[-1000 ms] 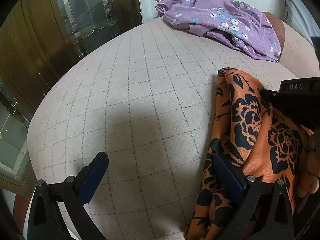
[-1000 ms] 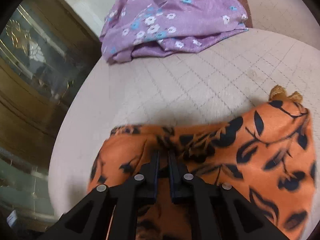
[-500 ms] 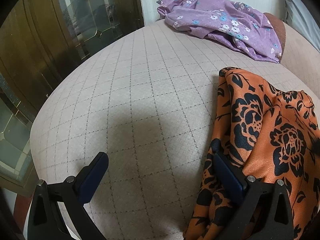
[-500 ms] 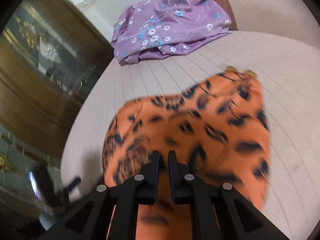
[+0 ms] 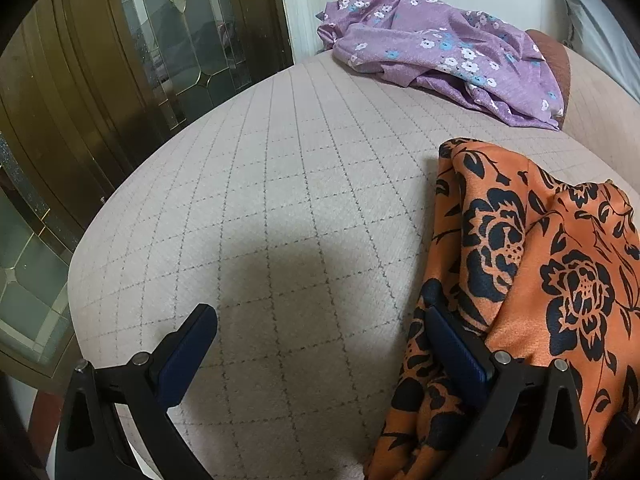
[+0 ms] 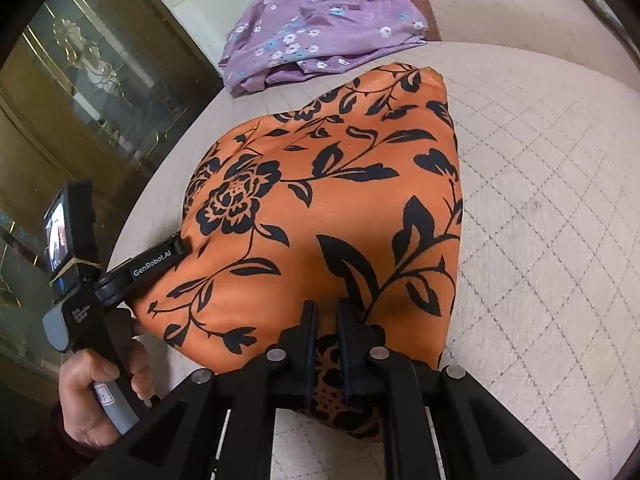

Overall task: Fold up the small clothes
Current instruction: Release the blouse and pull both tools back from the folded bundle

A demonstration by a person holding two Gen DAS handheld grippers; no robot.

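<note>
- Right gripper: jaws nearly closed, pinching a fold of the orange garment.
- Left gripper: jaws spread wide, one finger against the garment's edge, nothing clamped.
- Quilted beige cushion: bare, grid-stitched surface on the door side.
- Purple floral garment: crumpled at the far edge, well apart.

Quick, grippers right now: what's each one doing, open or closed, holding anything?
Left gripper: open wide, one finger under the edge of the orange floral garment, nothing pinched.
Right gripper: shut on the orange floral garment, lifting its edge.
</note>
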